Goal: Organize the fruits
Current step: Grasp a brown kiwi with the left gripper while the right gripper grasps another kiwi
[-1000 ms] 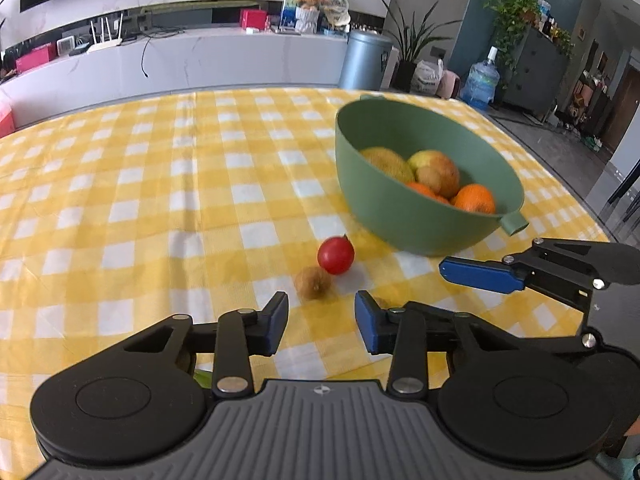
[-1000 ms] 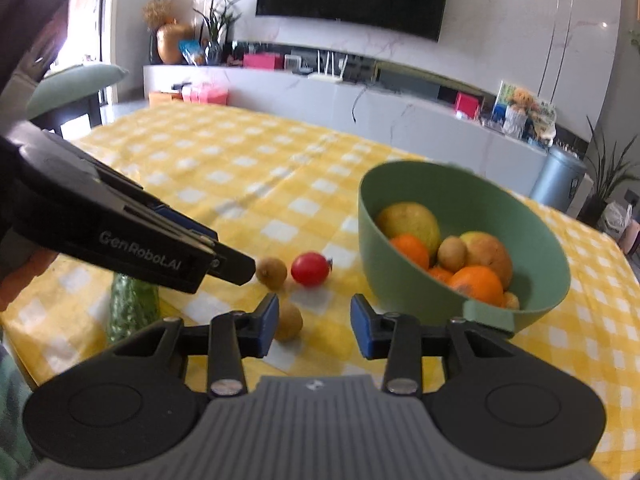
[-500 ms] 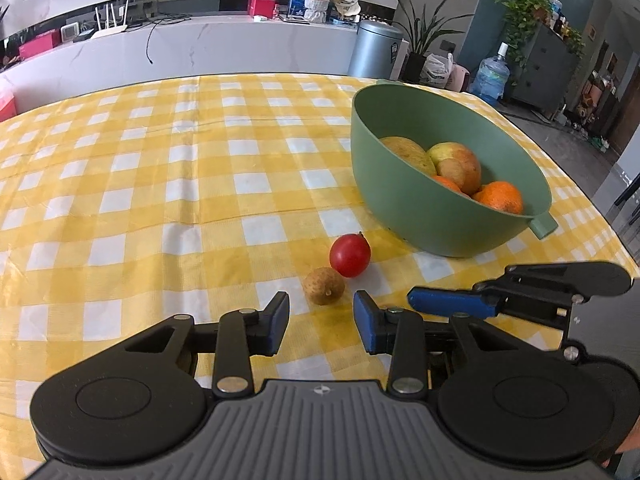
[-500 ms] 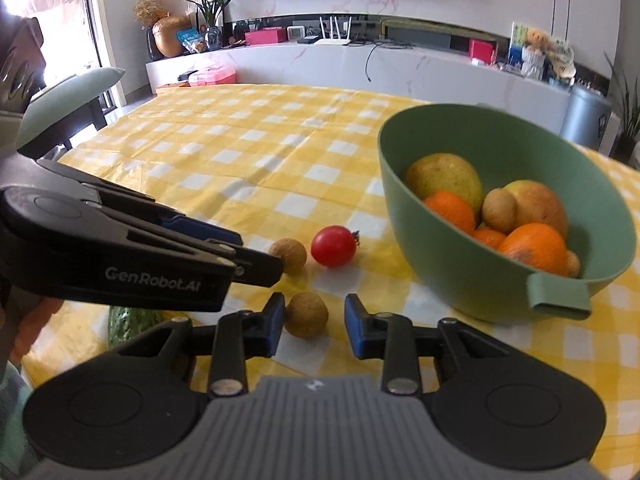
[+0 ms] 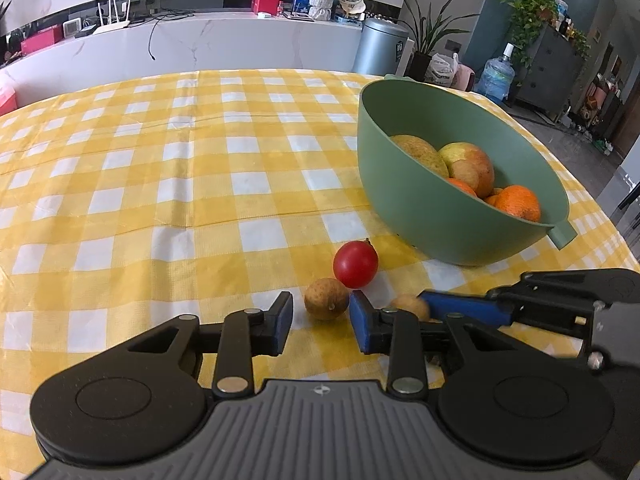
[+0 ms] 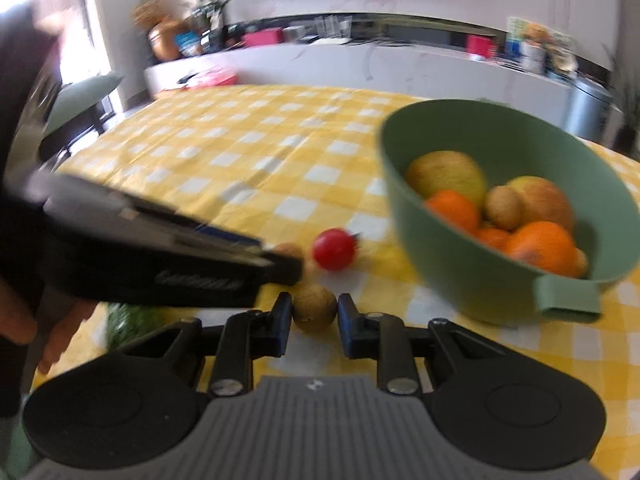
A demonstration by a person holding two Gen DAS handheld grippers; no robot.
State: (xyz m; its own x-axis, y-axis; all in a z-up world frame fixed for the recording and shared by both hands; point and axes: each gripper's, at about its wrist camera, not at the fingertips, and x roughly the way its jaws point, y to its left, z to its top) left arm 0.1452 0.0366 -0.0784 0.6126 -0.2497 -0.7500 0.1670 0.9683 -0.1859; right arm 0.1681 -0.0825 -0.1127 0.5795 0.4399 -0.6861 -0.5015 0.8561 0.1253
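Fruit pickup under way

Fingers of the right gripper [image 6: 314, 319] are pinching one kiwi [image 6: 314, 313] on the bench; the left gripper [image 5: 321, 318] is closing around another kiwi [image 5: 326, 304], not yet gripping. Next, probably: lifting both into the green bowl [image 5: 404, 200].

Both cams sit right behind their own gripper fingers, low over the yellow-and-white checked tablecloth [image 5: 168, 184], angled down and forward, so everything's pretty close up.

The left wrist view faces across the table toward the white marble-look counter [image 5: 224, 46], with the rounded green plastic bowl [image 5: 436, 216] off to its right.

The right wrist view is blurry and comes in from the other side, bowl on its right too.

Shared bits: the bowl, the small red tomato [image 5: 355, 264] and the little brown round fruits beside it, and each cam catches the other gripper poking into frame.
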